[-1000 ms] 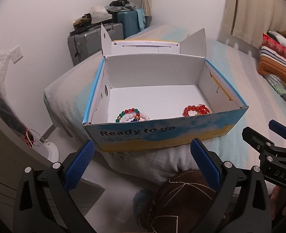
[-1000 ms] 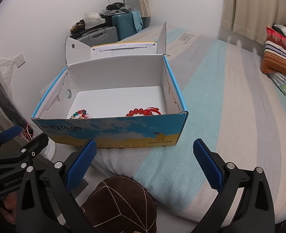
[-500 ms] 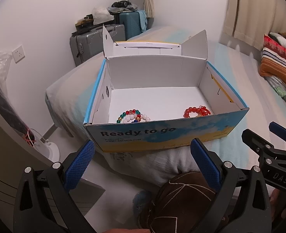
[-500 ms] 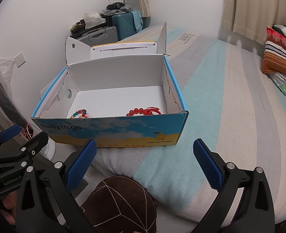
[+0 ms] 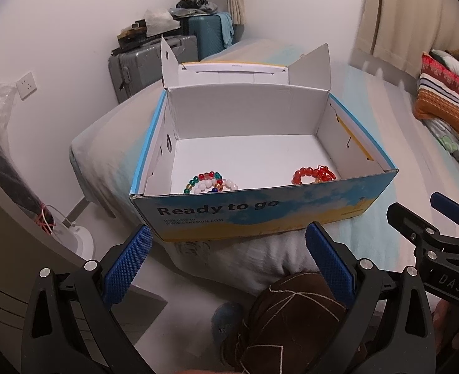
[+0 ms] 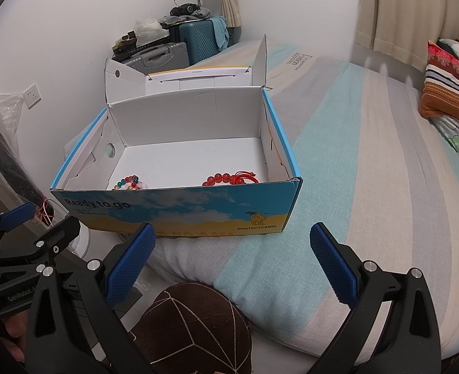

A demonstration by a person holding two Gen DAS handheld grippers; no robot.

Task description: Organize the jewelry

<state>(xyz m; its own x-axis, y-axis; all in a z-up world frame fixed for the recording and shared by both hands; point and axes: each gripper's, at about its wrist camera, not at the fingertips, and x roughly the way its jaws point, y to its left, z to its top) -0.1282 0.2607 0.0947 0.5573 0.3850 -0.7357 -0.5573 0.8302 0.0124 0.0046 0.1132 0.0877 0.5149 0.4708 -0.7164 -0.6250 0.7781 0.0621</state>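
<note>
A big cardboard box (image 5: 260,215) sits on the corner of a bed (image 6: 369,162). Its lid is folded back, so the top is open. The front of the box is blue and yellow and says "Ready to go".

Inside the box are beads. On the left side of the white floor lies a bracelet with many colors (image 5: 209,182), green, red and yellow, and white beads (image 5: 226,184) lie right up against it. I cannot tell if they are one piece or two. On the right side lies a red bracelet (image 5: 313,174) with a red string knot. The two sides are well apart. All the beads lie close to the front wall of the box.

The left gripper (image 5: 226,258) hangs in front of the box, low and near the front wall. Its two blue fingers are spread wide and hold nothing. The right gripper (image 6: 231,258) is beside it, over the edge of the bed. Its blue fingers are spread wide too, and nothing is between them.

A brown ball (image 6: 192,327) with white lines sits just below the grippers. Two suitcases (image 5: 154,62) stand by the wall behind the box. A striped pillow (image 6: 447,93) lies far off on the bed.
</note>
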